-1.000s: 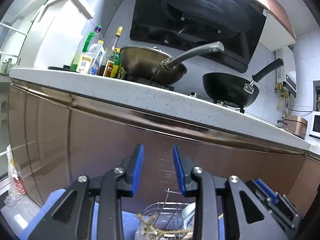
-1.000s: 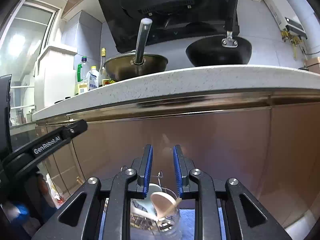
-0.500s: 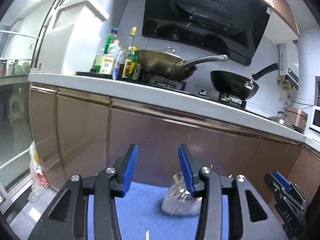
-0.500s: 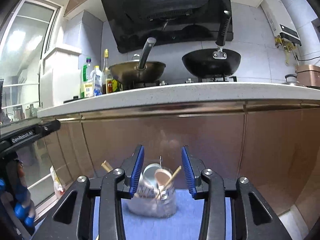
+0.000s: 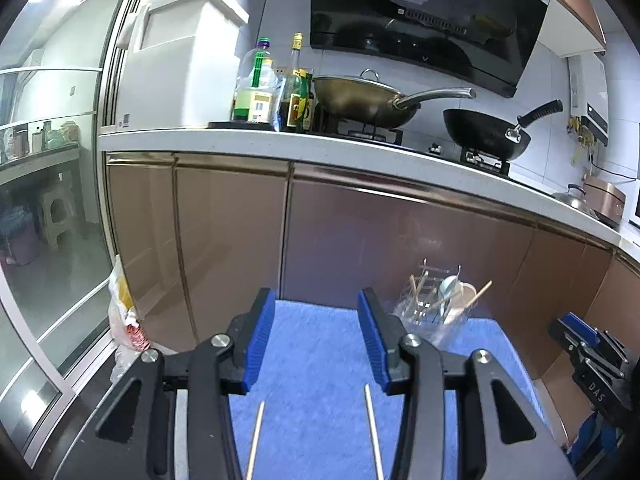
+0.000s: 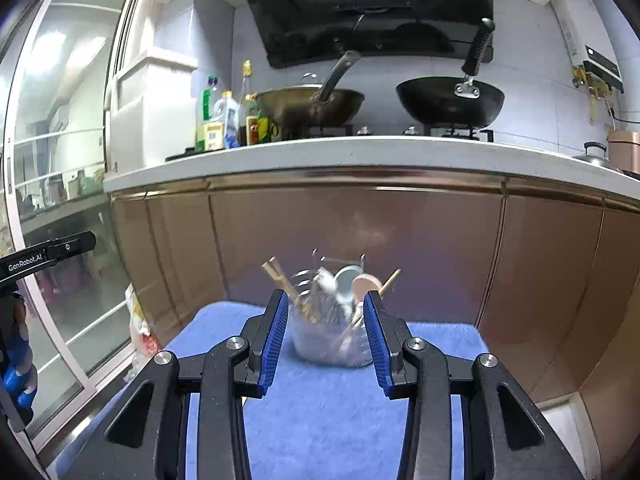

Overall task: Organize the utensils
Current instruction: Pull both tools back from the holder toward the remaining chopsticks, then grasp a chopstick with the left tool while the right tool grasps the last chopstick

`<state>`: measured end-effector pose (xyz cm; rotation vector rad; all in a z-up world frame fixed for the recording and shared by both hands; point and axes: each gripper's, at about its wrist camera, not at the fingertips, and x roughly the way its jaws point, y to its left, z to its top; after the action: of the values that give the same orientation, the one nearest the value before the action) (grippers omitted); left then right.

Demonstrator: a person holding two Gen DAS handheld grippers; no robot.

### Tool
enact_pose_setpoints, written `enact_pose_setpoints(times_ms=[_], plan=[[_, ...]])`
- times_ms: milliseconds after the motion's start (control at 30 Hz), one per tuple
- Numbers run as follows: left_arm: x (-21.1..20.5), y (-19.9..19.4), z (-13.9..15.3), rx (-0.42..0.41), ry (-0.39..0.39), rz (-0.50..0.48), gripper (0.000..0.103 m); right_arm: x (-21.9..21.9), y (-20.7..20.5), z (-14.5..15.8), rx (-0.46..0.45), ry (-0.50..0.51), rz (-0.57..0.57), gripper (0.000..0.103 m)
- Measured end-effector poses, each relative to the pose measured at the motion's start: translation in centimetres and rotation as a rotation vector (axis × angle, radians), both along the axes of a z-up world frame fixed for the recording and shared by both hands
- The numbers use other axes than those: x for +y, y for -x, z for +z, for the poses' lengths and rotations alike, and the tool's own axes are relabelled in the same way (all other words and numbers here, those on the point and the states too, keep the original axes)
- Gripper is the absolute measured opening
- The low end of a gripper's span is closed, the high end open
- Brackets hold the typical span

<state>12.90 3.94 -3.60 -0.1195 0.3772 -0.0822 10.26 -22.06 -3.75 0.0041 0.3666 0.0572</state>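
A clear jar [image 5: 434, 316] holding chopsticks, spoons and a wire rack stands at the far end of a blue mat [image 5: 316, 360], against the cabinet. My left gripper [image 5: 316, 300] is open and empty, left of the jar and short of it. Two loose chopsticks [image 5: 256, 436] [image 5: 372, 428] lie on the mat beneath it. In the right wrist view the jar [image 6: 328, 340] sits straight ahead, beyond my open right gripper [image 6: 326, 298], whose pads touch nothing. The mat [image 6: 320, 408] stretches under it. Each view catches the other tool at its edge: the right gripper's body [image 5: 588, 356], the left gripper's body [image 6: 48, 254].
Brown cabinet doors [image 5: 360, 248] rise behind the mat under a white counter [image 5: 320, 148]. On it stand bottles [image 5: 256, 84], a bronze wok [image 5: 356, 100] and a black wok [image 5: 484, 136]. A plastic bag [image 5: 124, 316] lies by the glass sliding door [image 5: 48, 200] at left.
Both grippers have drawn back from the cabinet and the jar, which now looks smaller and farther off. Both pairs of jaws stand wider. Two loose chopsticks have come into the left view.
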Motion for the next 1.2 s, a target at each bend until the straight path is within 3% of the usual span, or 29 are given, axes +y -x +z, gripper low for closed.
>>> enact_pose_setpoints(times_ms=[133,367,667,867,1200], plan=[[0.6,1.7,-1.0,0.020,0.017,0.008,0.041,1.3,1.4,-0.7,0.030,0.026,-0.013,0.048],[1.0,3.5,-1.8,0.053,0.032,0.007,0.041,2.7,4.2,-0.9,0.040,0.085,-0.023,0.052],[1.5,3.6,-2.5,0.127,-0.016,-0.017,0.041,3.6,4.8,-0.9,0.079,0.092,0.018,0.052],[2.6,0.9,-4.9,0.262,-0.001,-0.042,0.041,4.3,2.2,-3.1,0.208,0.076,0.083,0.051],[5.5,-6.0,-11.4,0.553,0.060,-0.078,0.041,6.4,-3.3,-7.7,0.403,0.081,0.168,0.048]])
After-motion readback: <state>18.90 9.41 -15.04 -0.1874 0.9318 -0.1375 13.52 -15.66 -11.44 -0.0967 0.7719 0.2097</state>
